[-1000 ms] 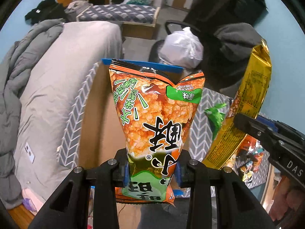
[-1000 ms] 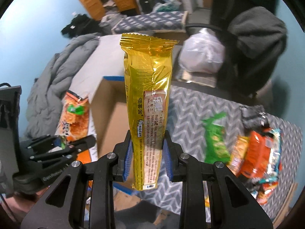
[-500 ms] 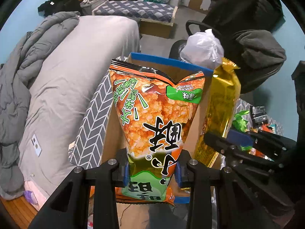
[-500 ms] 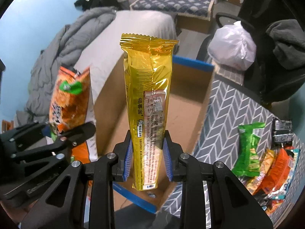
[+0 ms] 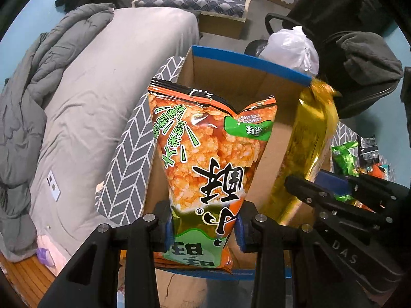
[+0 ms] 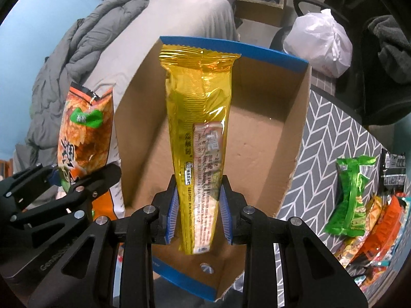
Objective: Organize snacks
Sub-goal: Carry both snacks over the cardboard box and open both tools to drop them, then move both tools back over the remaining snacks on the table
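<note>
Gripping orange bag (image 5: 208, 164), left tongs (image 5: 204, 227); right tongs (image 6: 199, 209) gripping gold packet (image 6: 199, 118).

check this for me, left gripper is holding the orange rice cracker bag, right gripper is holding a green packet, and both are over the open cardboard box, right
Not quite. The right gripper is shut on the gold packet, as the right wrist view shows; the green packet lies on the patterned cloth. The rest holds: left gripper holds the orange rice cracker bag, both at the cardboard box.
</note>
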### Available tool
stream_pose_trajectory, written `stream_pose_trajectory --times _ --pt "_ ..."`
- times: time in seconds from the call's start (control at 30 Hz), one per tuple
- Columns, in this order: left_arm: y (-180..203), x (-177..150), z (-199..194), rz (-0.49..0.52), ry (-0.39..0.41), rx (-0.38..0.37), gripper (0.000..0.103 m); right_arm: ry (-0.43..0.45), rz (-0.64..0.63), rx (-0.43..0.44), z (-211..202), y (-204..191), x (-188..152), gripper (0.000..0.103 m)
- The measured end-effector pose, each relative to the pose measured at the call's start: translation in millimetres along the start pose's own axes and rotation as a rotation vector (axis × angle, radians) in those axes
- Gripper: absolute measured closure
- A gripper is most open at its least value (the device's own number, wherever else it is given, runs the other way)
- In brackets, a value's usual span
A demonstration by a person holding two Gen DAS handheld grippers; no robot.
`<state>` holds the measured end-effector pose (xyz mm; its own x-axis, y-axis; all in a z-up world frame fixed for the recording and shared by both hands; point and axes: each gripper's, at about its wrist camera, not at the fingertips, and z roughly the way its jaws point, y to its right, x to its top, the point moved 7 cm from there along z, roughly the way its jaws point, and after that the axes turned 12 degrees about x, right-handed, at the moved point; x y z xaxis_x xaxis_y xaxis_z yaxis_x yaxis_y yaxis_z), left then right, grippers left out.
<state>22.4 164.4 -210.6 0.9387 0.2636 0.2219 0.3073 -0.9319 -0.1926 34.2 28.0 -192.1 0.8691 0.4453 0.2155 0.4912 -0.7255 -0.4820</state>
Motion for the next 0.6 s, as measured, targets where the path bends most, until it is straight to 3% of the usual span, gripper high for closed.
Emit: stream_pose_trajectory --times 0.13,0.23,0.33,0.4,0.6 --pt "-0.9 -2.3 -0.3 -0.002 0.002 0.003 0.050 0.003 0.010 -0.022 -1.3 4.9 -0.4 0.071" --pt "-1.3 -2.6 -3.9 -0.004 0.018 0.017 0.042 0.020 0.015 -0.039 -8.0 7.3 -0.8 0.060" --pt "-1.0 -2.7 -5.7 -0.004 0.020 0.018 0.040 0.034 0.026 -0.055 -14.9 12.3 -2.1 0.053" --pt "-0.2 -2.6 -7.8 -0.004 0.014 0.013 0.040 0.047 0.041 -0.063 -21.5 16.9 -3.7 0.038" --pt "8.3 -2.2 -19.6 -0.003 0.023 -0.006 0.035 0.076 0.063 -0.110 -42.2 33.3 -10.4 0.032"
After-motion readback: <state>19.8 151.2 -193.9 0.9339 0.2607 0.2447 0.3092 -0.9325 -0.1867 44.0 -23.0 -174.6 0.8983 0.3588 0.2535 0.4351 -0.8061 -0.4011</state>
